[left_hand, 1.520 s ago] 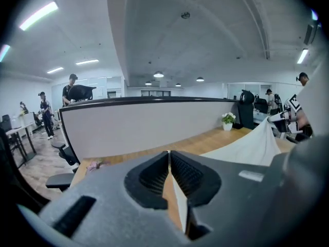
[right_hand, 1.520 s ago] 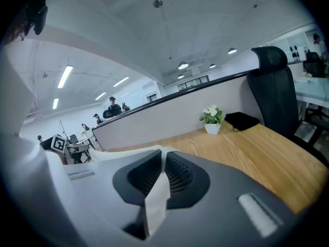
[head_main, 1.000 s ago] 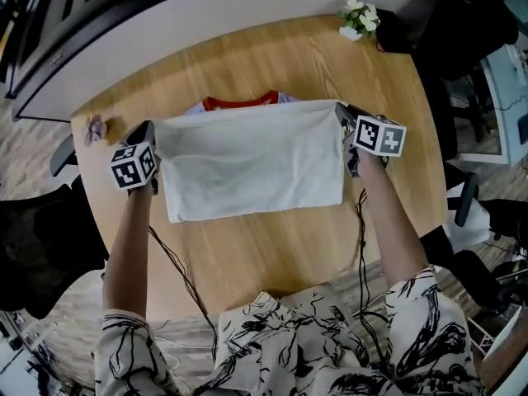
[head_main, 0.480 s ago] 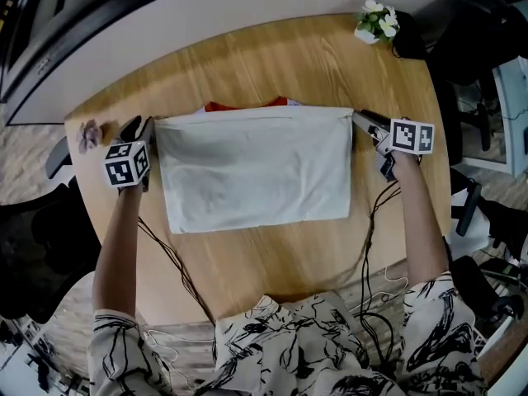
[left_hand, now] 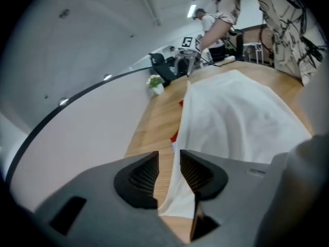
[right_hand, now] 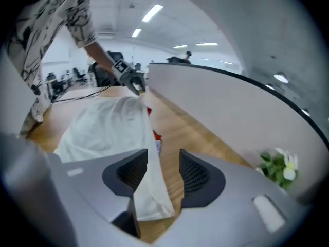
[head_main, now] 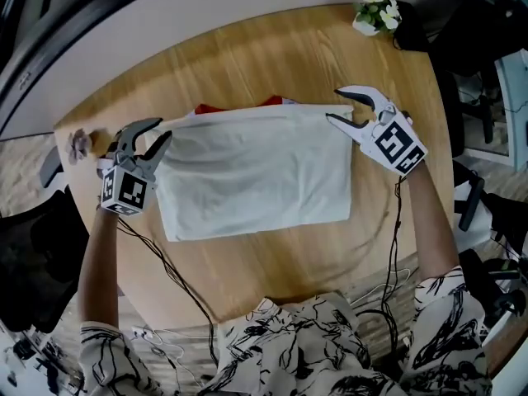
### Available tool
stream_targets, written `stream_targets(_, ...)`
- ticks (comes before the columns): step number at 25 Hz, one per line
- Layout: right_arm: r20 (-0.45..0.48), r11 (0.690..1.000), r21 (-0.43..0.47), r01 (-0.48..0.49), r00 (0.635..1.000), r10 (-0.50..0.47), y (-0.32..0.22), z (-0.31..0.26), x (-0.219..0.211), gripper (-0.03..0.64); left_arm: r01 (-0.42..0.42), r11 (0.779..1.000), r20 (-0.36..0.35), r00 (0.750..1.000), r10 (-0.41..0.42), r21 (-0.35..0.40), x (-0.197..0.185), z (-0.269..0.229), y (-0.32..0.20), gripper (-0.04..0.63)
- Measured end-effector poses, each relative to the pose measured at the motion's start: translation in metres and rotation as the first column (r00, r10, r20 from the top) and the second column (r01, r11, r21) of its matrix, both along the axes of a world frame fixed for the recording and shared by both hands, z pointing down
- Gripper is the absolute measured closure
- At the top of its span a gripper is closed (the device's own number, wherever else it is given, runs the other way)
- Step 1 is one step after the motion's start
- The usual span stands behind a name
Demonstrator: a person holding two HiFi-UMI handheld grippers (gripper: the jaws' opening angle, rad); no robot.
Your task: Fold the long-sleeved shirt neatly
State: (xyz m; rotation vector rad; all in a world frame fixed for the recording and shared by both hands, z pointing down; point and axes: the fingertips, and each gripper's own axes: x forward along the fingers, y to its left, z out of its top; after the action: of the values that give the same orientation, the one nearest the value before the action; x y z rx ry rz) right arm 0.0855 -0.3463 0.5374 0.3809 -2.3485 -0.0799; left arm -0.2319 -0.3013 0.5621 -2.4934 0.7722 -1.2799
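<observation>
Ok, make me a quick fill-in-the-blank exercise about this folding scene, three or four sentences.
The folded long-sleeved shirt is ___ in colour.
The collar showing at its far edge is ___.
It lies on a round table made of ___.
In the head view, the potted flowers stand near the table's far ___ edge.
Missing words: white; red; wood; right.

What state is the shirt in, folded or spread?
Folded: the shirt lies as a flat rectangle on the table, red collar peeking out behind its far edge.

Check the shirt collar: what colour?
Red collar, peeking out behind the folded edge; clearest in the head view.
</observation>
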Motion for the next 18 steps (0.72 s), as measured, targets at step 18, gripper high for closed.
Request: stream_targets(18,-0.287,0.979,0.013,0.205,0.938,-0.193,0.004,0.069,-0.013,0.583,-0.120,0.986,0.161,0.977,0.137,-0.115,0.002,0.052,0.003,0.575)
